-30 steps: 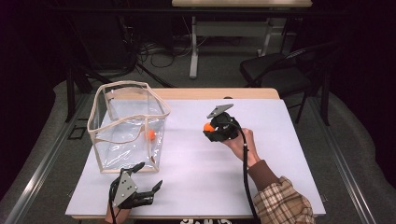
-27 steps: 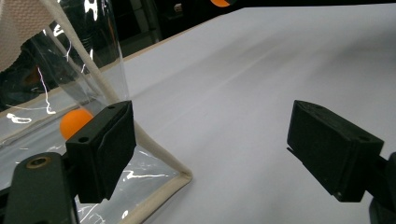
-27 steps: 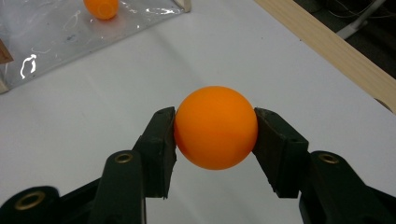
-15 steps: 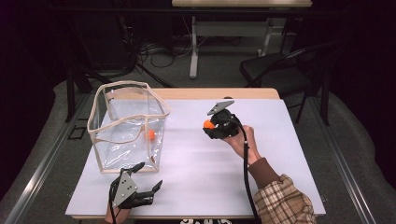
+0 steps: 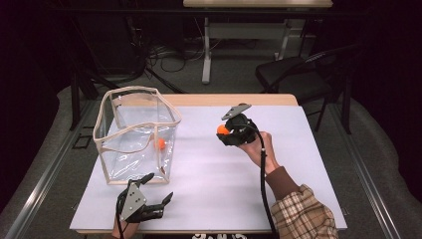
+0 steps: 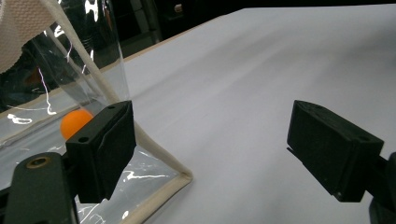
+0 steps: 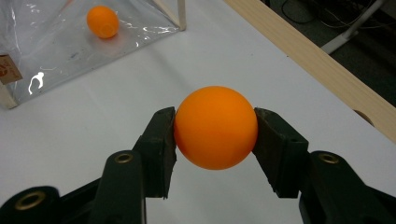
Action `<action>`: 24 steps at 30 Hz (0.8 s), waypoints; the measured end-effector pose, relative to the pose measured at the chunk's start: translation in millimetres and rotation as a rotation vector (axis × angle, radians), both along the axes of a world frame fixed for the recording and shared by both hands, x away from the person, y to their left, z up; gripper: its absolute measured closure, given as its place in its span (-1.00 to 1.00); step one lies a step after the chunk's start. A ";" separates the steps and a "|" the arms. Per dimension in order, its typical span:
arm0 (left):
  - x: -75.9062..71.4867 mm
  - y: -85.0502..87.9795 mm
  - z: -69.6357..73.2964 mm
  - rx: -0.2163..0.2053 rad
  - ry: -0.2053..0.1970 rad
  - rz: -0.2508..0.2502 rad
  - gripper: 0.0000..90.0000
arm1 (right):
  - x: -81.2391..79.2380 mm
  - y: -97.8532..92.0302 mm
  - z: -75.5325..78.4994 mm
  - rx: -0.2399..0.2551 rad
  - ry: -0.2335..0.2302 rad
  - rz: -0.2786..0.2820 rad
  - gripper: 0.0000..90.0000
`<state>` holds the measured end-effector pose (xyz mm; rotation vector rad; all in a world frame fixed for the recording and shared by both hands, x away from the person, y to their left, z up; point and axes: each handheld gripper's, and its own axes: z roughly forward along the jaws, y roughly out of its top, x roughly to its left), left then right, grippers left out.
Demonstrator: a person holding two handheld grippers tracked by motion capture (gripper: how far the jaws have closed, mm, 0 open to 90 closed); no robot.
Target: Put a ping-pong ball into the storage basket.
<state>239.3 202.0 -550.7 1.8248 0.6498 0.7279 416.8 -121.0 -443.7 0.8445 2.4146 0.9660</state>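
Slippage is the risk: the right gripper [image 7: 215, 128] pinches a smooth orange ball [image 7: 215, 127] (round, hard), which could roll off the counter [image 5: 209, 189]; the left gripper [image 6: 210, 154] idles, jaws wide.

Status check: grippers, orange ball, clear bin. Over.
Right gripper shut on orange ball, above the white table. Left gripper open, empty, beside clear plastic bin. Second orange ball inside bin. Path between clear.

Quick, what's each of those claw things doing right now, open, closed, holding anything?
Left gripper: open, holding nothing, beside the clear bag.
Right gripper: closed on an orange ball, above the table.
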 end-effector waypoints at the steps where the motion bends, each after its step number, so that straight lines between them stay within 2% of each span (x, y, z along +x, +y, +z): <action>1: 0.0 -0.1 0.0 0.000 0.000 -0.001 -0.66 | -0.1 0.2 0.7 -0.001 0.003 -0.002 0.12; 24: 0.0 -0.2 0.1 -0.002 0.000 -0.001 -0.66 | 5.3 1.4 13.5 0.025 -0.009 -0.006 0.12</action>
